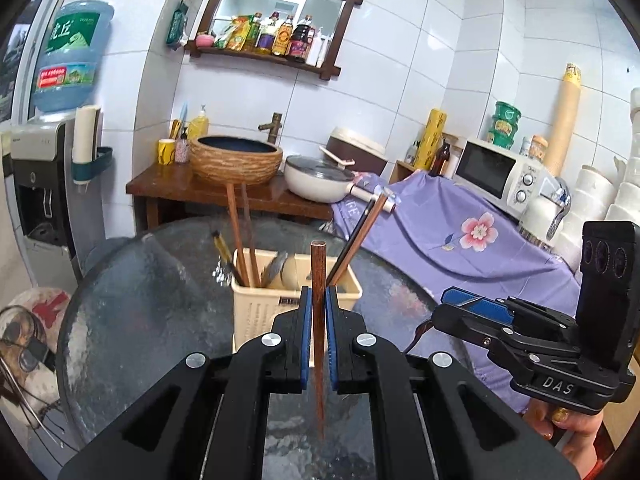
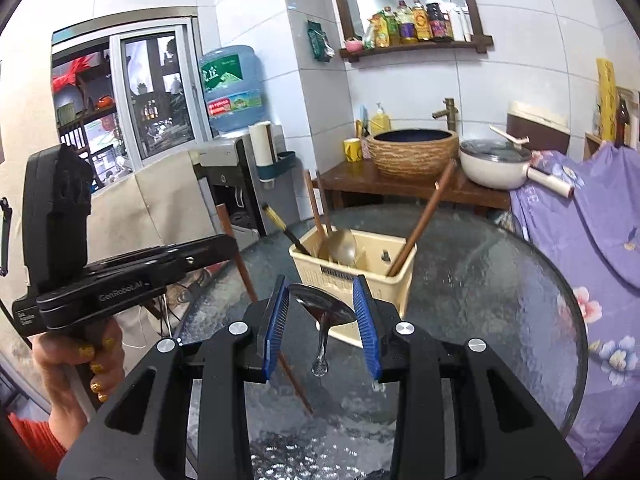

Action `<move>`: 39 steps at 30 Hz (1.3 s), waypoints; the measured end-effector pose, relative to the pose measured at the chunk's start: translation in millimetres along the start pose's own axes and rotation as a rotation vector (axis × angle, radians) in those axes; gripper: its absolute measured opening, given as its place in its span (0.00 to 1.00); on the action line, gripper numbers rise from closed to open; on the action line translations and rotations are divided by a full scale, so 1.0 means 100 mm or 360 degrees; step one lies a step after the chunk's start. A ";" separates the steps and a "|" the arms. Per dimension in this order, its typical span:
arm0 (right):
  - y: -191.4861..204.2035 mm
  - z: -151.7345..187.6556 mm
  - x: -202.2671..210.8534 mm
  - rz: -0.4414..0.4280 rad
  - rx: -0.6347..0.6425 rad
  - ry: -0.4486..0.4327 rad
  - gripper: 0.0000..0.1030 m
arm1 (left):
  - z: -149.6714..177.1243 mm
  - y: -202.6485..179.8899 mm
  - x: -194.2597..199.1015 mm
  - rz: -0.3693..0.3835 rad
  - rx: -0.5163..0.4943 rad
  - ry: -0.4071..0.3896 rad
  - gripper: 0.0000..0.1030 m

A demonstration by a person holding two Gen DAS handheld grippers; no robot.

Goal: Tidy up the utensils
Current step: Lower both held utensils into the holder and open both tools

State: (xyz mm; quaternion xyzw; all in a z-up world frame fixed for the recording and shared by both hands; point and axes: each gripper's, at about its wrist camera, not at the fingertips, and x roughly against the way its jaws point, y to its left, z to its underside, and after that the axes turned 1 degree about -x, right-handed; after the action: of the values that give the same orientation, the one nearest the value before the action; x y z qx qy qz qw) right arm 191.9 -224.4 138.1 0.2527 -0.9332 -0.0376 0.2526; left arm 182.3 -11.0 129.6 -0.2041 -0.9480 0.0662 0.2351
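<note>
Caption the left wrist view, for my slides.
Left gripper clamps an upright wooden chopstick before the cream utensil basket.

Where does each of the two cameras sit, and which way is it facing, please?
Left wrist: on the left gripper, facing its fingers clamped on a wooden chopstick, the cream utensil basket beyond; the right gripper shows too.
Right wrist: on the right gripper, open around a metal spoon; the left hand shows.
Shared: basket, glass table.

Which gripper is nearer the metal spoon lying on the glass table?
Right. The right gripper is open with the spoon between its fingers; the left gripper, off to its left, is shut on a wooden chopstick.
</note>
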 end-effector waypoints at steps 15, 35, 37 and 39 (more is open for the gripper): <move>0.02 -1.31 0.05 0.0102 0.0089 -0.0128 0.33 | -1.36 -0.22 0.10 -0.0110 -0.0161 -0.0215 0.06; -0.47 -0.69 -1.26 0.0328 0.0020 0.0166 0.33 | -0.85 0.26 -0.95 -0.0361 -0.0116 0.0078 0.06; -0.50 -0.57 -1.37 0.0331 -0.0002 0.0194 0.33 | -0.74 0.29 -1.03 -0.0368 -0.0120 0.0108 0.06; -0.53 -0.49 -1.43 0.0333 -0.0019 0.0212 0.33 | -0.68 0.30 -1.10 -0.0358 -0.0128 0.0150 0.06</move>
State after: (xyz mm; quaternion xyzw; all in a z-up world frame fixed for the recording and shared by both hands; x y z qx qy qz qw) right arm 346.5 -197.8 105.5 0.1546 -0.9354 0.0004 0.3181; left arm 313.3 -27.8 136.6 -0.1087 -0.9547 -0.0082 0.2769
